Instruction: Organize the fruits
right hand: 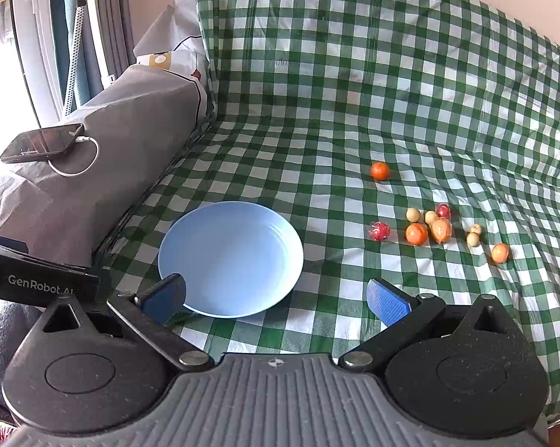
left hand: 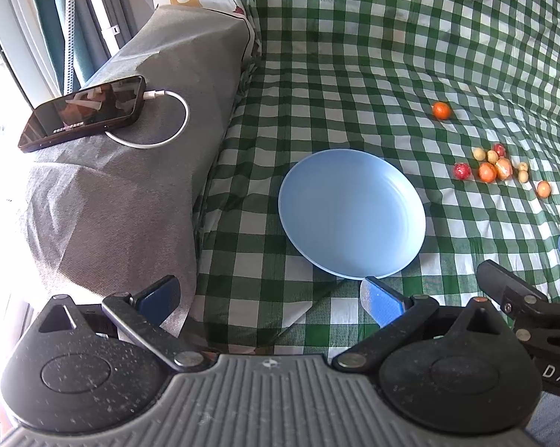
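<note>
An empty light blue plate (left hand: 350,212) (right hand: 231,259) lies on the green checked cloth. To its right sits a cluster of small fruits (left hand: 494,165) (right hand: 429,227): orange, red and pale yellow ones. One orange fruit (left hand: 441,110) (right hand: 379,170) lies apart, farther back. My left gripper (left hand: 269,298) hangs open near the plate's front edge, nothing between its blue pads. My right gripper (right hand: 276,298) is open too, over the plate's near rim, holding nothing. In the left wrist view, the right gripper's body (left hand: 522,298) shows at the right edge.
A grey-covered armrest (left hand: 131,171) (right hand: 105,156) rises at the left, with a phone (left hand: 82,111) (right hand: 43,143) on a white charging cable on top. The checked cloth climbs a backrest (right hand: 354,37) behind. A window with curtains is at far left.
</note>
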{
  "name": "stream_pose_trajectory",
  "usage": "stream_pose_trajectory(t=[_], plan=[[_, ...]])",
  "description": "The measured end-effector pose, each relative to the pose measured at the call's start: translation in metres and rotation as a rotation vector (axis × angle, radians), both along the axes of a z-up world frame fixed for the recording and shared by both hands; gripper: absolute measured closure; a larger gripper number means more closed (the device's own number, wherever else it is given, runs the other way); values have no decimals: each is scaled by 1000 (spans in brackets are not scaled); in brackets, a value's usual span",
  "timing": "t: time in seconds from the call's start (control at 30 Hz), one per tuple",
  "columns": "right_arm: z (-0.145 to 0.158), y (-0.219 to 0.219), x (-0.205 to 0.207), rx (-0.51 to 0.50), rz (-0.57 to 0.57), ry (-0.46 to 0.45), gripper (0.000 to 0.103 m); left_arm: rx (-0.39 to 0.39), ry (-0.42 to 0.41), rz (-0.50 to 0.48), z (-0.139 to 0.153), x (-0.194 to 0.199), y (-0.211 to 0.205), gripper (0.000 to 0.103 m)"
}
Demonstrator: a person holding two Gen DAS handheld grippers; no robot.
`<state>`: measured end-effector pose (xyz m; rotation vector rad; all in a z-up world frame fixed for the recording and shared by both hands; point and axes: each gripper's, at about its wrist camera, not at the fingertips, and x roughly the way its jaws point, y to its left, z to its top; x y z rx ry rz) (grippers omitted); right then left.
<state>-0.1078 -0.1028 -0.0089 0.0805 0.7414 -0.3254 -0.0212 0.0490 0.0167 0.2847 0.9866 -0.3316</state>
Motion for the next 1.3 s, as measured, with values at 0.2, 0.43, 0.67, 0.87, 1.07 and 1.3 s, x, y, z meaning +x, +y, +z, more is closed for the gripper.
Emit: stream_pose_trajectory(t=[0.2,0.43,0.67,0.87,1.07,1.3], plan=[[-2,2,-1,7,-4,6,1,9,3,-4,-1,1,-1,0],[2,-2,-2,-11,-2,-47,0,12,6,-5,-2,1,-1,0],[4,-1,0,8,-3,-32,0,13,7,-1,-2,0,0,0],[1,-1,1,18,-3,7,1,14,10,5,-1,1,2,0],[0,-1,4,15,-1,58,1,21,16,12,-1,3,1,0],[-3,-3,5,37,-16,2,0,39,17,13,0,6,-3,0]])
